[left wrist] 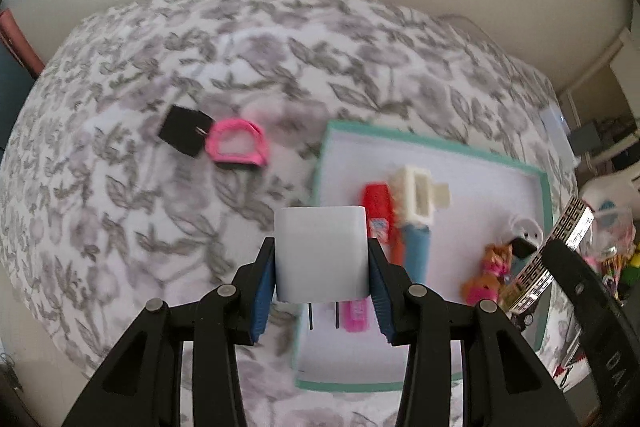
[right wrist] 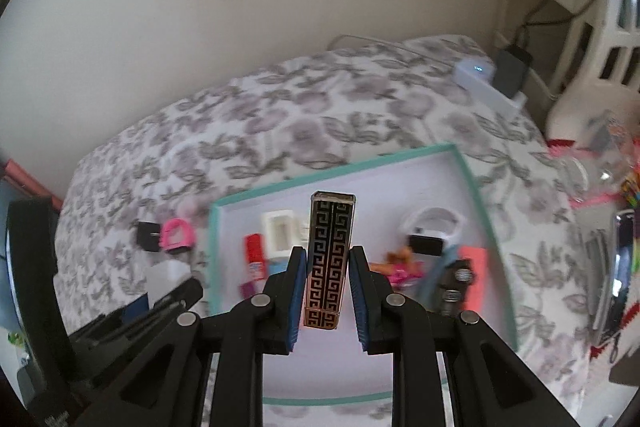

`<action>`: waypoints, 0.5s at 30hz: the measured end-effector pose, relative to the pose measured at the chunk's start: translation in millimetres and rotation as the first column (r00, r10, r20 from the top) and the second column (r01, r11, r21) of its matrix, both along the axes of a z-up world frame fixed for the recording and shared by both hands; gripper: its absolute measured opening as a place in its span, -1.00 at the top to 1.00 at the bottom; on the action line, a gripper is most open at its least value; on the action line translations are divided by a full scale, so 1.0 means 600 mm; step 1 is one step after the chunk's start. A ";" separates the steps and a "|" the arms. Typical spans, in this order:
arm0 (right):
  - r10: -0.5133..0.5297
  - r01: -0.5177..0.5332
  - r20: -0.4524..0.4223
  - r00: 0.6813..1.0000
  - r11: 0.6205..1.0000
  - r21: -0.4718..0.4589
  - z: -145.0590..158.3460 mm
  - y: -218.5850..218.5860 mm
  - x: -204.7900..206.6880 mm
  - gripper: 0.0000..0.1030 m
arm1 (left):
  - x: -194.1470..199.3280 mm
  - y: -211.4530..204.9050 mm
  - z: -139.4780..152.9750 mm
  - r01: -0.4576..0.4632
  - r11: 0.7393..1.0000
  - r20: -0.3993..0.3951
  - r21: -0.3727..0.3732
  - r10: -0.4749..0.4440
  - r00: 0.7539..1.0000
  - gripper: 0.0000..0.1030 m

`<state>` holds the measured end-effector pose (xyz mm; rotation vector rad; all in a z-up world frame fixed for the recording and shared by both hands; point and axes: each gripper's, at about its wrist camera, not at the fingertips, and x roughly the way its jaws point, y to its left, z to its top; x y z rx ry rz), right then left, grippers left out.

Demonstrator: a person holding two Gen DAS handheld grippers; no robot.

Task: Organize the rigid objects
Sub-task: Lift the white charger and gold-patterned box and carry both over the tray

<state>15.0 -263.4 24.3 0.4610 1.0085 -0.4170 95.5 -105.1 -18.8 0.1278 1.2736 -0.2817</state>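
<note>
two loads carried over a soft, crowded landing

on the far left of the floral bedspread (left wrist: 168,59), a black block (left wrist: 182,135) and a pink clip (left wrist: 237,146) lie touching each other, well apart from the tray (left wrist: 326,163) and not yet sorted.

the left gripper (left wrist: 322,259) is closed partway on a white charger (left wrist: 321,253); its blue pads (left wrist: 264,291) press the two side faces and the prongs hang down below the pads. it hangs above the tray's near-left edge. the charger's faces look smooth, so it may slip or rotate between the pads if the hand jerks. let go over the rim, it would likely tip and fall outside onto the bedspread.

the tray already holds a red tube (left wrist: 378,211), a cream clip (left wrist: 416,195) and a blue piece (left wrist: 418,251) packed side by side in the middle, with a small orange-and-pink toy (left wrist: 490,267) and a white ring (right wrist: 434,223) further right. anything dropped among them could knock one aside or come to rest leaning.

the right gripper (right wrist: 328,267) is closed narrowly on a tall patterned case (right wrist: 330,259), gripped low on its length with most of it standing clear beyond the pads. held so, it could pivot. it would probably topple if set on end in a tray resting on soft bedding.

in the left view the case and right gripper sit just beside the tray's right side, so the two hands risk bumping over it.
</note>
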 end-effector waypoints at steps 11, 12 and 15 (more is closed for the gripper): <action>-0.023 0.025 -0.089 0.996 0.999 0.023 -0.045 -0.032 -0.007 0.55 | -0.021 -0.025 -0.054 0.032 0.998 -0.040 0.052 -0.030 0.999 0.13; -0.018 0.020 -0.097 0.995 0.999 0.026 -0.050 -0.030 -0.004 0.55 | -0.023 -0.028 -0.057 0.040 0.998 -0.042 0.055 -0.037 0.998 0.13; -0.004 0.009 -0.126 0.992 0.999 0.039 -0.068 -0.026 0.001 0.55 | -0.027 -0.032 -0.063 0.047 0.997 -0.052 0.053 -0.044 0.998 0.13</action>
